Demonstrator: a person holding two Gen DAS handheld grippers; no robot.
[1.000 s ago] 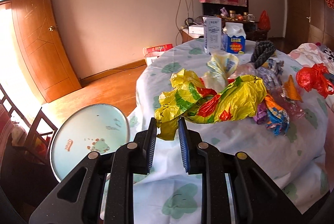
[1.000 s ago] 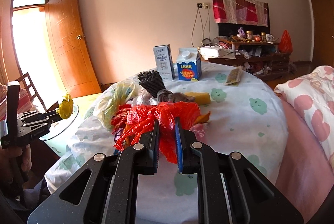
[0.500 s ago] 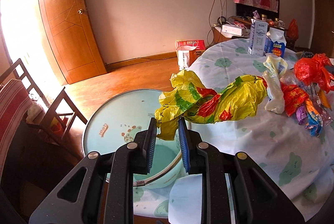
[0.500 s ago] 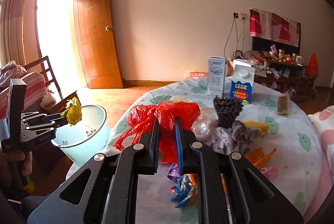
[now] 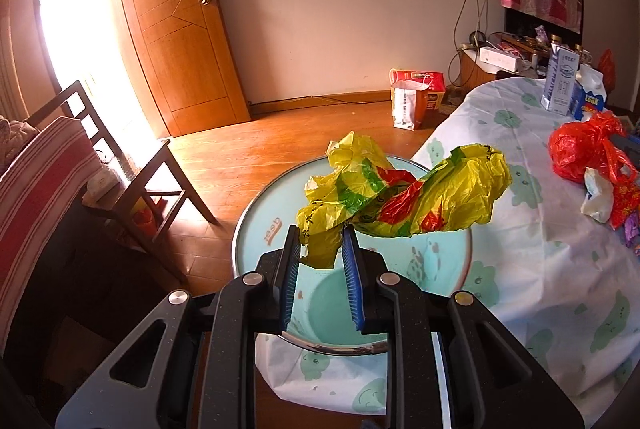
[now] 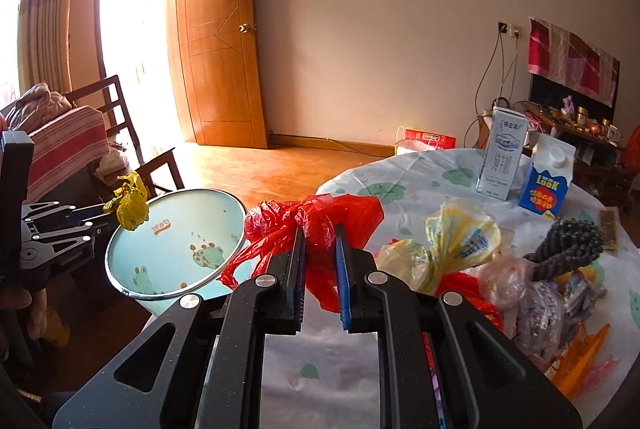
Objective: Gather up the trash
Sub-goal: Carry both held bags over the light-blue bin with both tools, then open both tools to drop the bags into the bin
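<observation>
**Two bags clamped, both hanging near the bucket**

You are holding the left hand-held gripper (image 5: 320, 249) over the pale blue bucket (image 5: 256, 229) that is standing on the floor beside the worktop (image 5: 540, 269); its jaws are clamped on the tail of a crumpled yellow bag (image 5: 400, 193), which is hanging clear of everything, its bulk spreading to the right above the bucket's rim and the worktop's edge. You are gripping the right hand-held gripper (image 6: 320, 261) over the near edge of the worktop, just right of the bucket (image 6: 176, 241); its jaws are pinched together on a red bag (image 6: 316, 217), lifted off the cloth, with a loose strip trailing down to the left.

In the right wrist view your left hand-held gripper (image 6: 108, 217) is showing at the left edge, with the yellow bag (image 6: 130, 205) bunched at its tip above the bucket's far rim; more trash is lying on the worktop: a pale yellow bag (image 6: 460, 241), a black bundle (image 6: 568, 245), purple wrappers (image 6: 548, 313) and an orange wrapper (image 6: 584, 357); two cartons, one white (image 6: 504, 157) and one blue (image 6: 546, 181), are standing upright side by side further back.
</observation>
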